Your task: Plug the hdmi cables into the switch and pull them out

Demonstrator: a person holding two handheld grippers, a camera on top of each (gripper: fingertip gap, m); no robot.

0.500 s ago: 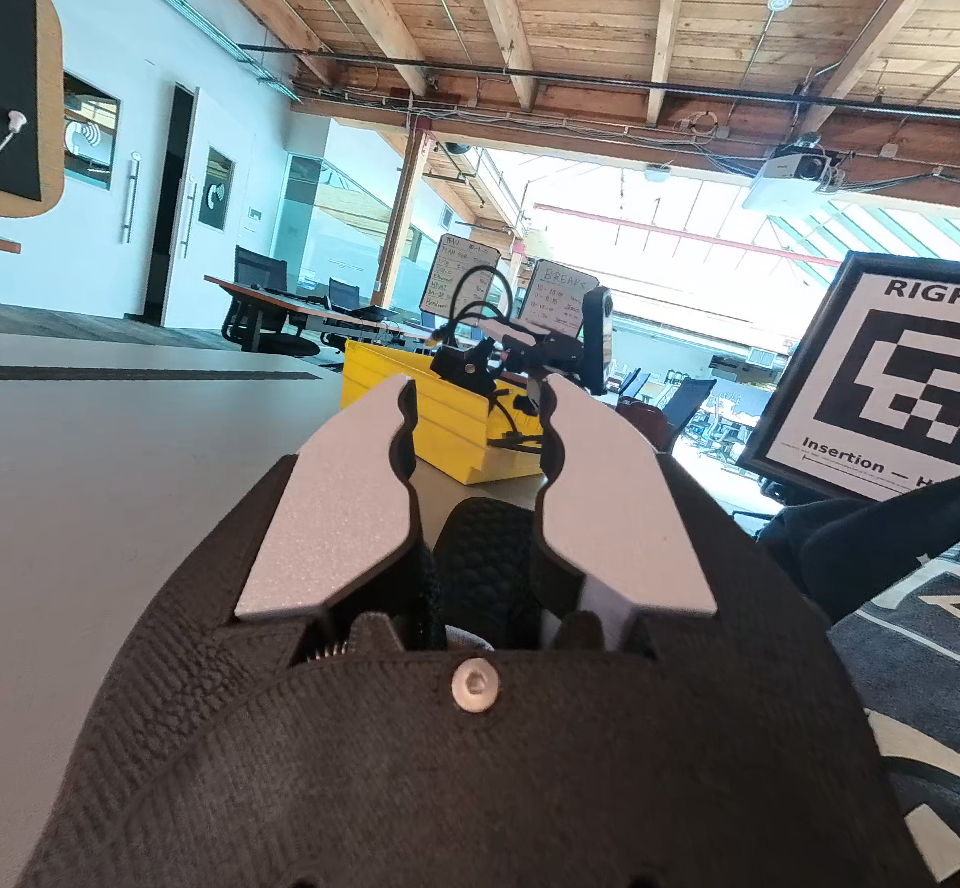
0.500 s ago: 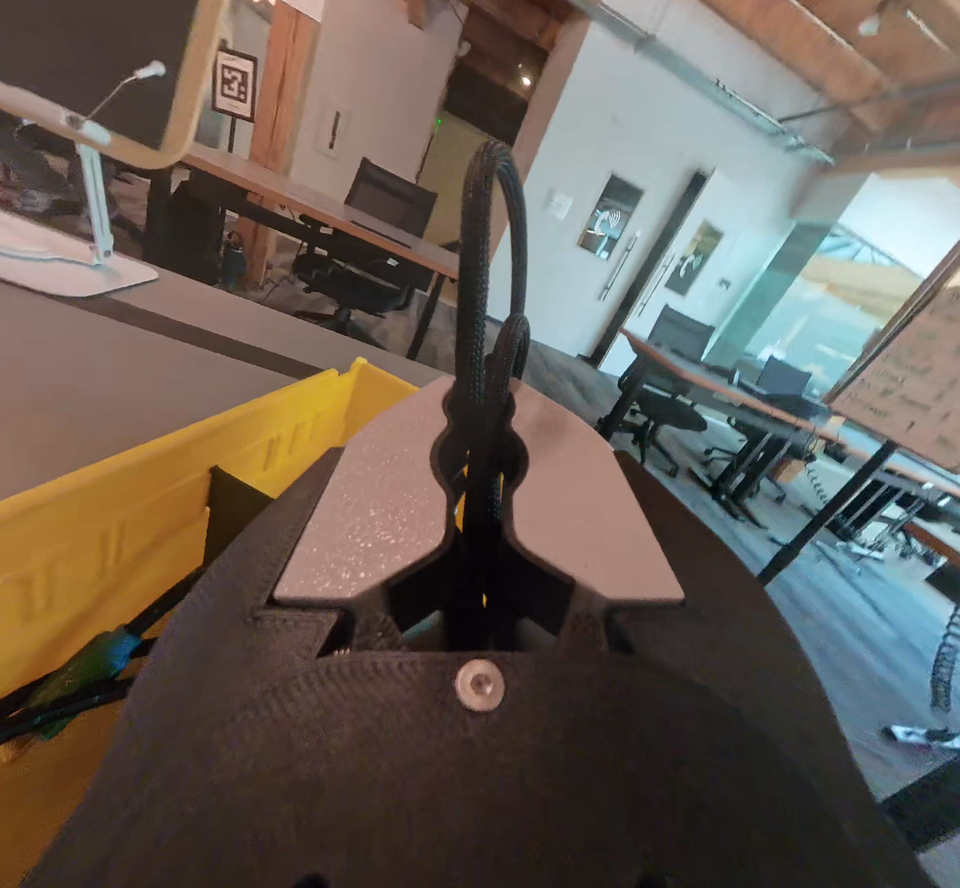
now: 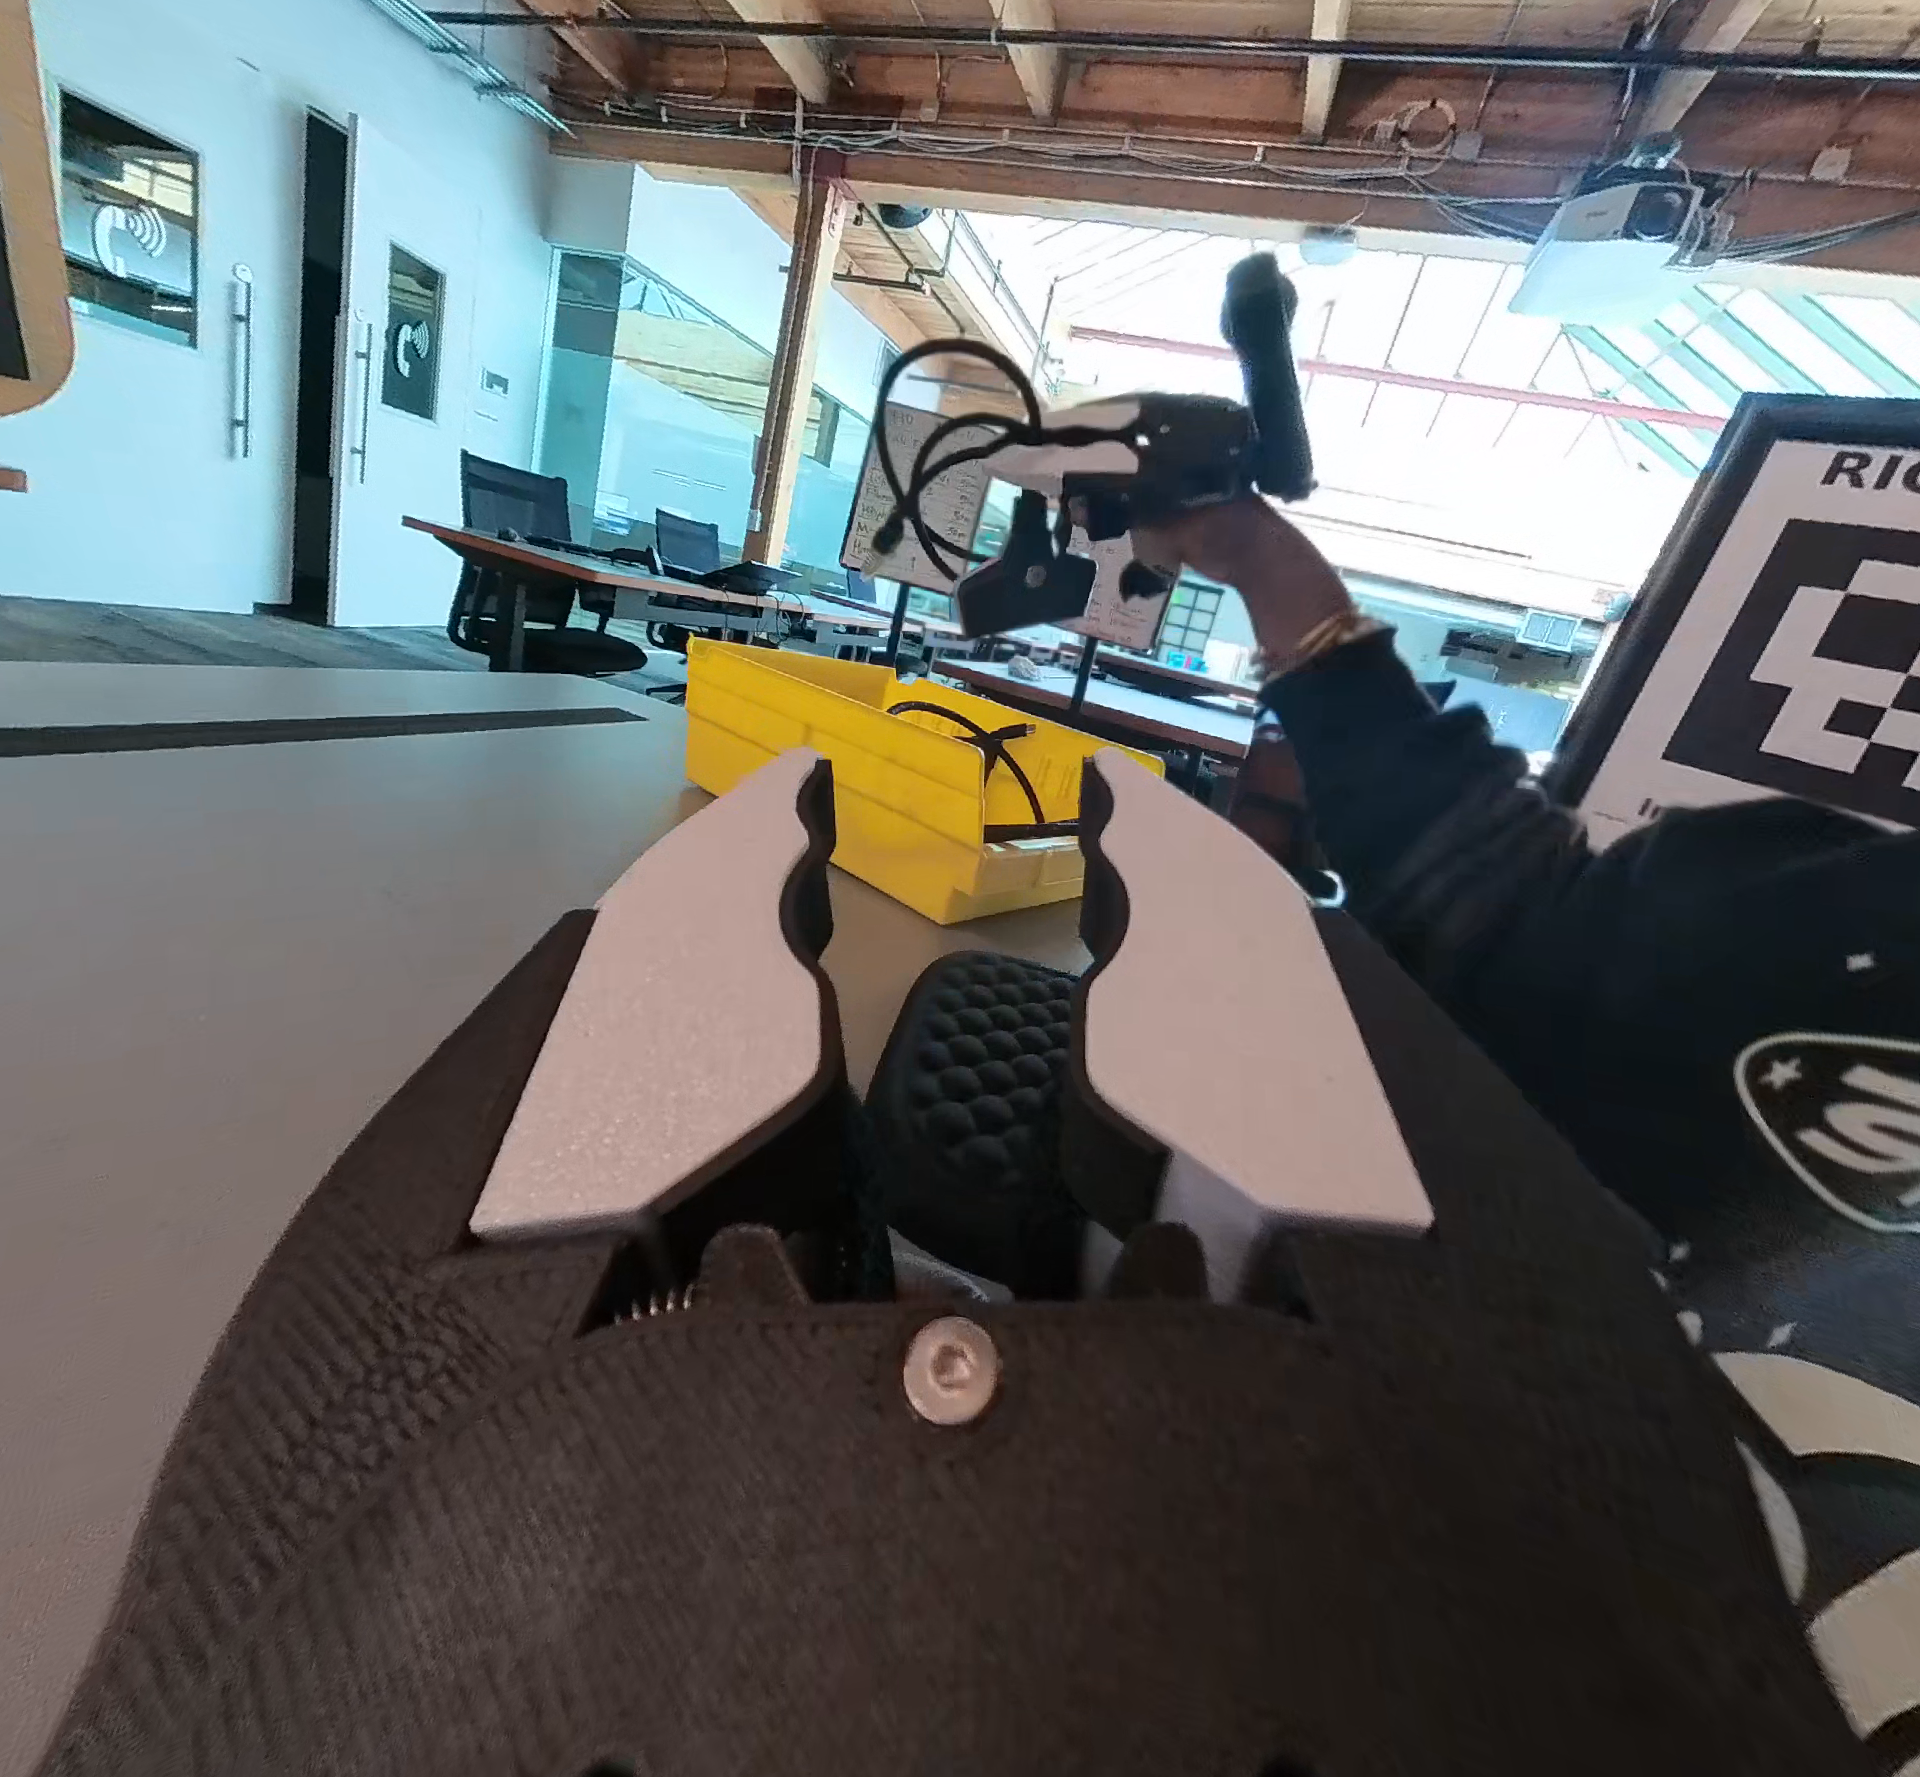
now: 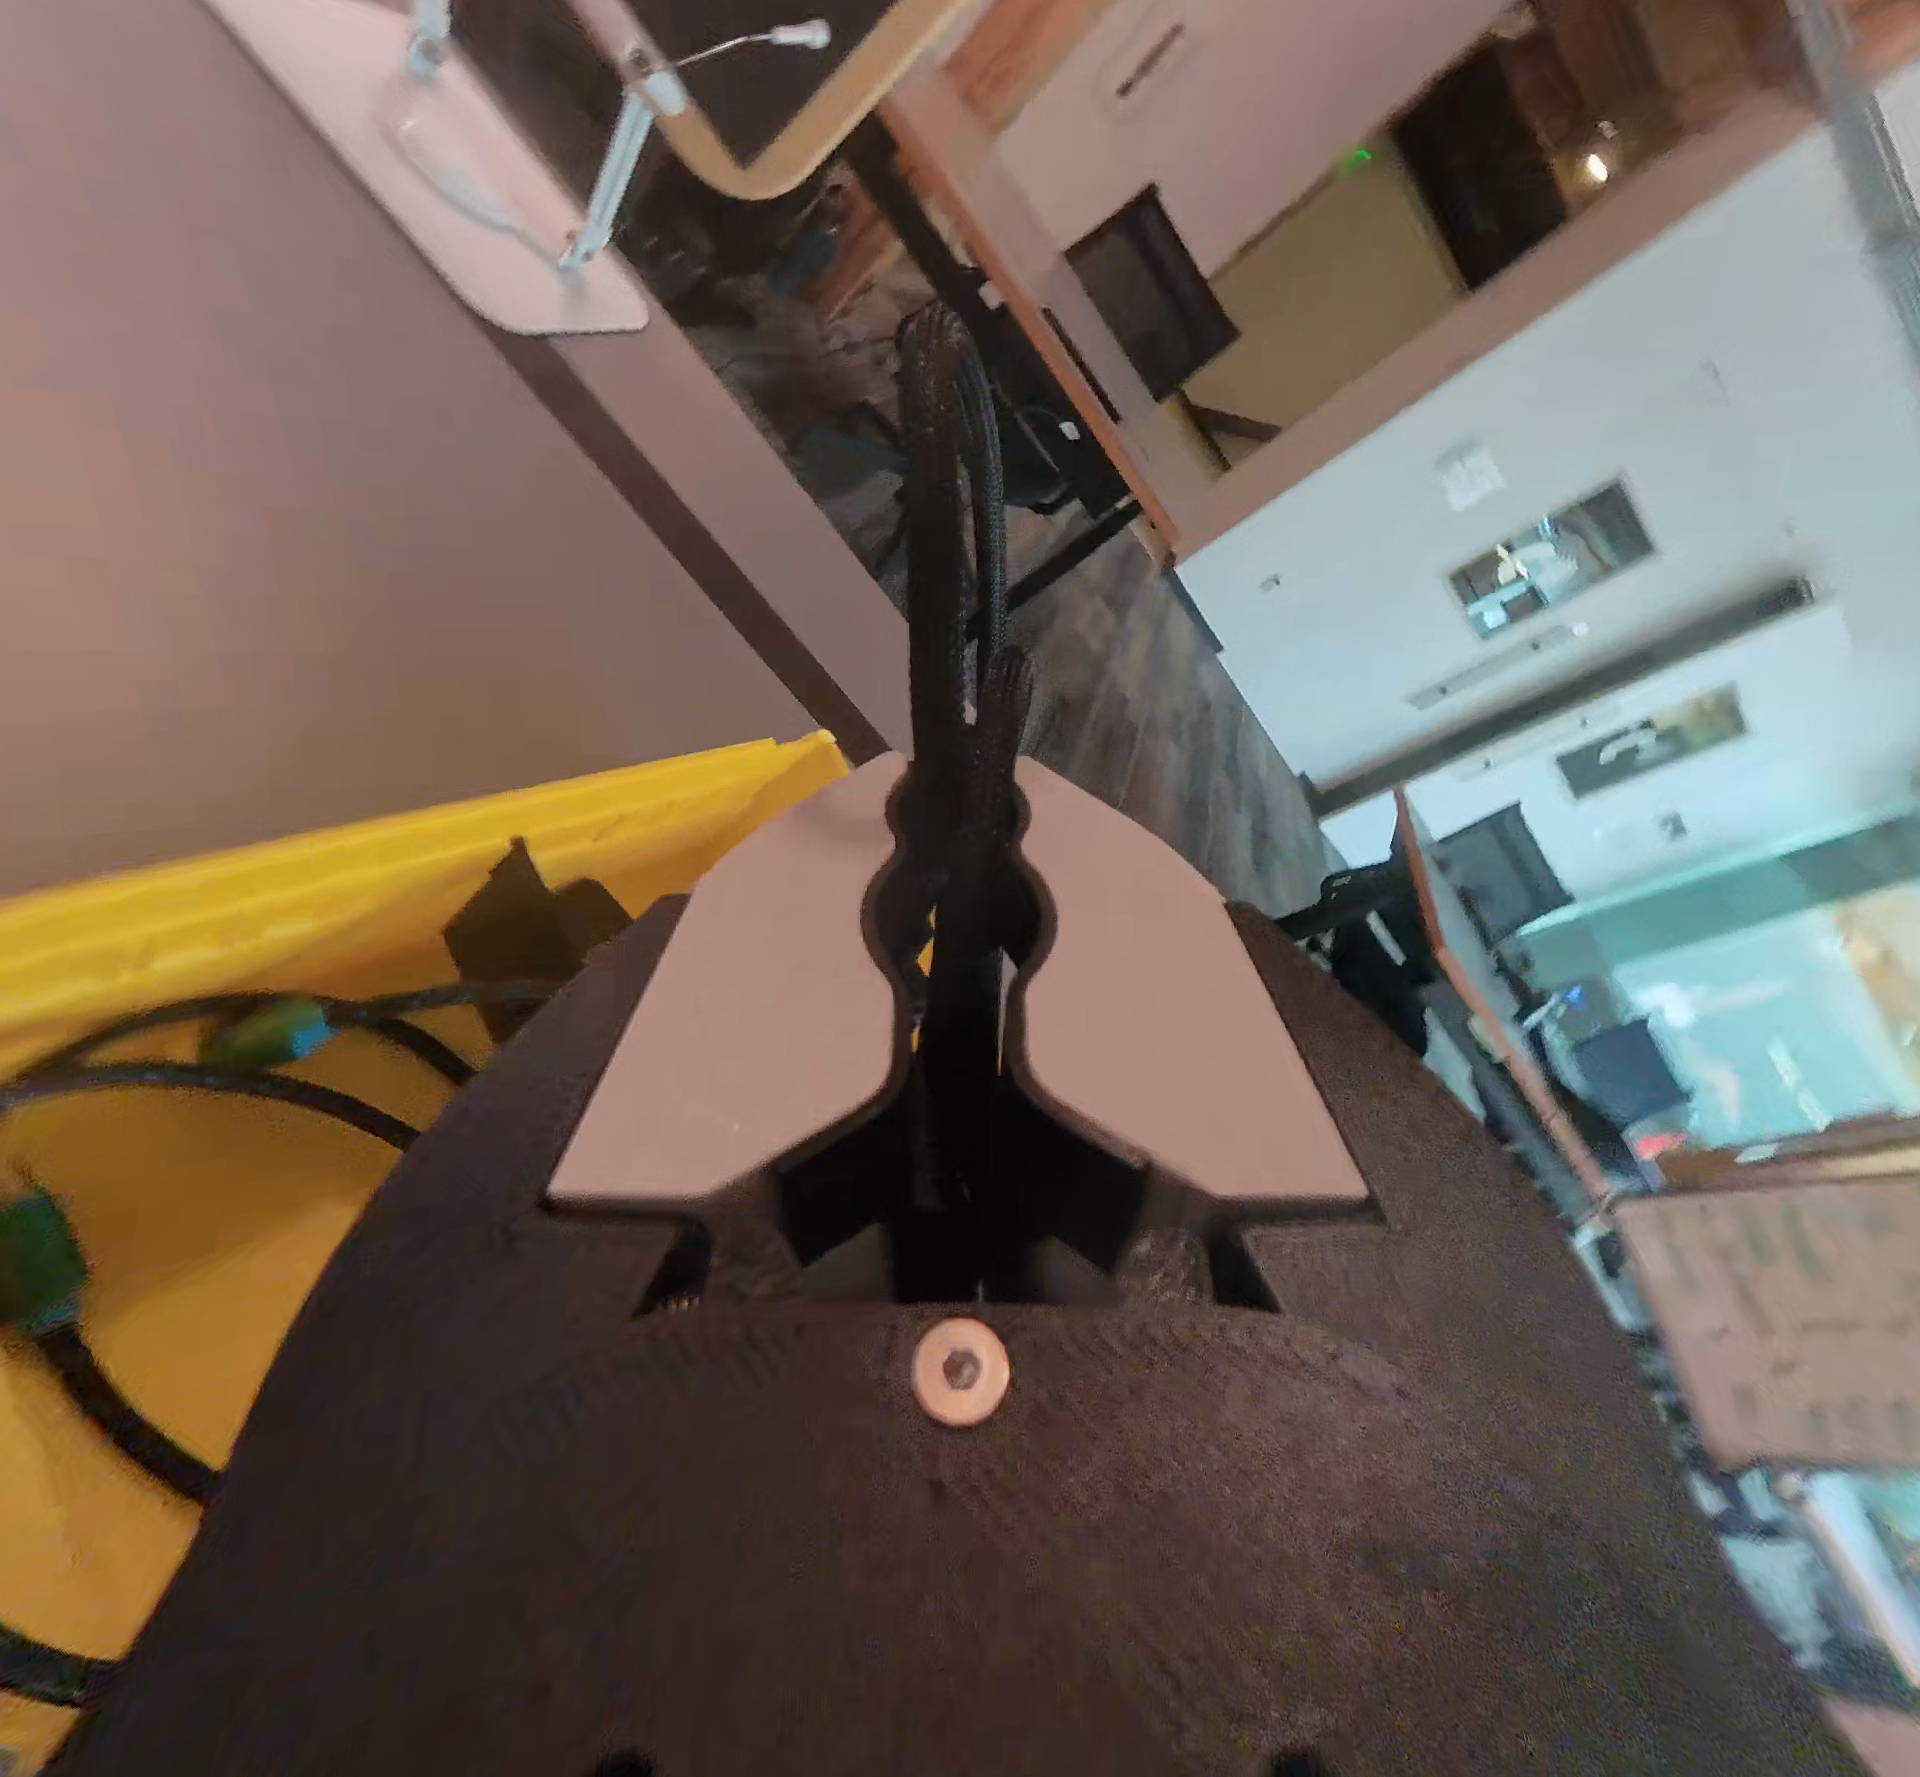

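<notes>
Right gripper [image 4: 961, 792] is clamping a looped black braided cable [image 4: 951, 522] above a yellow bin [image 3: 883, 771].

The cable's plug is staying hidden; no switch is showing. At one o'clock from the left gripper [image 3: 951, 782], whose fingers are standing apart and empty, a hand [image 3: 1247, 553] is raising the right tool. A marker board [image 3: 1808, 647] is leaning at three o'clock.

A black-framed white sign [image 3: 1787, 688] with printed lettering and a square block code stands at right. Handwritten whiteboards [image 3: 914, 501] stand far behind (too small to read). Dark wall plaques [image 3: 412, 345] carry white symbols. A dark garment [image 3: 1662, 979] bears a white emblem.
</notes>
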